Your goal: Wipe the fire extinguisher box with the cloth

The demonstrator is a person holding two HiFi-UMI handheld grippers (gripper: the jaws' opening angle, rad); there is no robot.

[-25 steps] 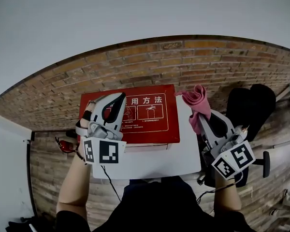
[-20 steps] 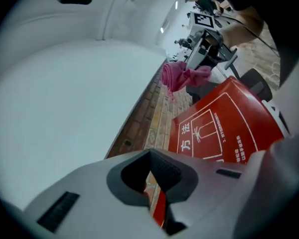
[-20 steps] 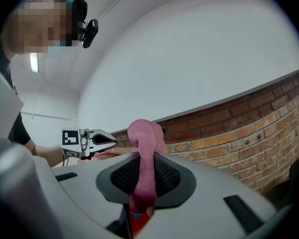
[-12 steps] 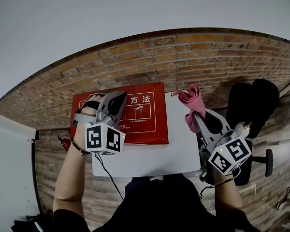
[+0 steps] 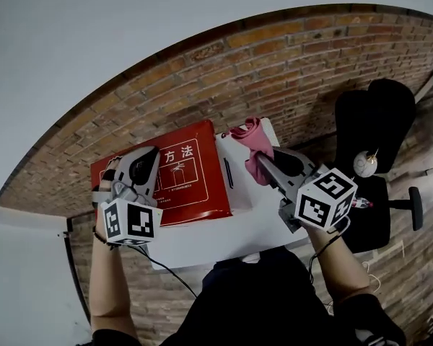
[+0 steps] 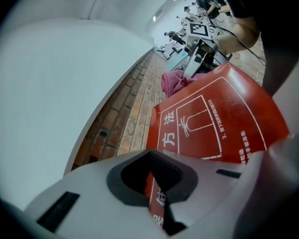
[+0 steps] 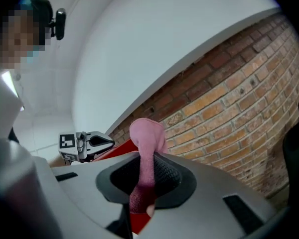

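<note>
Right tool [image 5: 263, 164] pinches cloth [image 5: 249, 132]; left tool [image 5: 147, 153], closed, perhaps touches box [image 5: 196, 179] by brick wall [image 5: 274, 71].

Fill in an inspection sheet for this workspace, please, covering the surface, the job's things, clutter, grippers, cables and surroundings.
Surface: white table, bare along its near edge.
Job's things: red fire extinguisher box lies flat on the table; pink cloth is held above the table, to the right of the box.
Clutter: nothing seen.
Grippers: left gripper has its fingers shut and empty, over the box's left part; contact cannot be told. Right gripper has its fingers shut on the cloth.
Cables: a thin black cable runs from the left gripper toward the person.
Surroundings: brick wall behind the table; black office chair to the right.
</note>
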